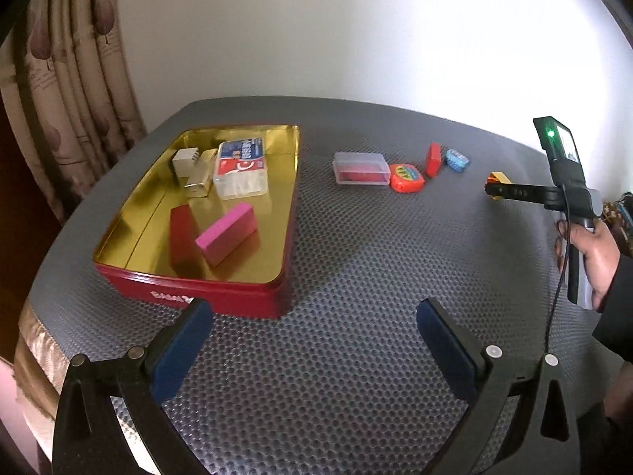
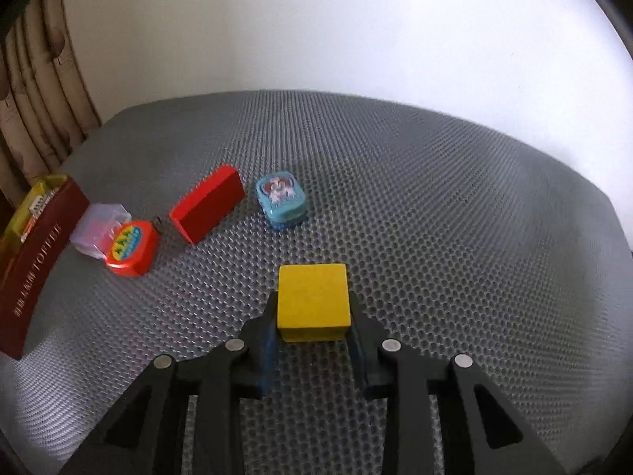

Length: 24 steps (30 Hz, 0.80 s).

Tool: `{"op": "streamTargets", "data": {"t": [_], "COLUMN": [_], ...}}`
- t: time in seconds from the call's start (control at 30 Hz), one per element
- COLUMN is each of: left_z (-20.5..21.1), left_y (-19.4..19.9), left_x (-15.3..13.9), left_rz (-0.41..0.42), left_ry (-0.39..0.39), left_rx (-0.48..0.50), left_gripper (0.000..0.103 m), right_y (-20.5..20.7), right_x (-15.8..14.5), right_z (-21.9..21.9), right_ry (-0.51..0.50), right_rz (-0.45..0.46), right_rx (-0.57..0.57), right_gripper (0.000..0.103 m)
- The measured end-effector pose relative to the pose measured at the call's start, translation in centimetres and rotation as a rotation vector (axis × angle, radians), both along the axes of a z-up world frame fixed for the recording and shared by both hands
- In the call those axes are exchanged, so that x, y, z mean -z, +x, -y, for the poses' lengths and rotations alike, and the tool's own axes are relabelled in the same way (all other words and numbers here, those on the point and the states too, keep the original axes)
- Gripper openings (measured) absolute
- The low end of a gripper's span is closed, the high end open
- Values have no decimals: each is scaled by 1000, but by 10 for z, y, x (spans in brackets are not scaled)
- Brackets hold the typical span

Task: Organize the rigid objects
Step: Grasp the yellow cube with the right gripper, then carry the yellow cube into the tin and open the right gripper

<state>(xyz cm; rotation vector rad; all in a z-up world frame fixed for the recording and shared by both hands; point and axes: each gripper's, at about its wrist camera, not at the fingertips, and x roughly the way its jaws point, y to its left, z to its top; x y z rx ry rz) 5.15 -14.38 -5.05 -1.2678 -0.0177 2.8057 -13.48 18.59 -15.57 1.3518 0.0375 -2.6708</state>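
Clamping the yellow block (image 2: 313,303) near its back end only, the right gripper (image 2: 312,316) could let it tip or slip on the way to the red tin (image 1: 205,293) at far left. Red block (image 2: 207,208), orange tape measure (image 2: 130,247) and blue tin (image 2: 281,200) sit along that path. Left gripper (image 1: 314,318) hangs wide apart, holding nothing.

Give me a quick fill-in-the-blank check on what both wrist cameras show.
1. The right gripper is shut on a ____ block.
2. The pink rectangular block lies inside the red metal ____ with the gold lining.
3. The left gripper is ____ and holds nothing.
4. The small blue tin sits right of the ____ rectangular block.

Missing words: yellow; tin; open; red
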Motion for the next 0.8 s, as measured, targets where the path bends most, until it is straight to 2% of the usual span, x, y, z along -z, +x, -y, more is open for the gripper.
{"op": "streamTargets", "data": {"t": [0.43,0.8], "left_z": [22,19], "left_y": [3,6], "left_x": [0,-8], "left_rz": [11,-5], "left_ry": [32,37], "left_rx": [-77,-59], "left_gripper": [102,102], "right_y": [7,15], "right_x": [-68,-121], "right_z": [21,51], "right_ry": [66,80], "right_rz": [-115,-191], "right_rx": [38,-6], "right_gripper": [30,30]}}
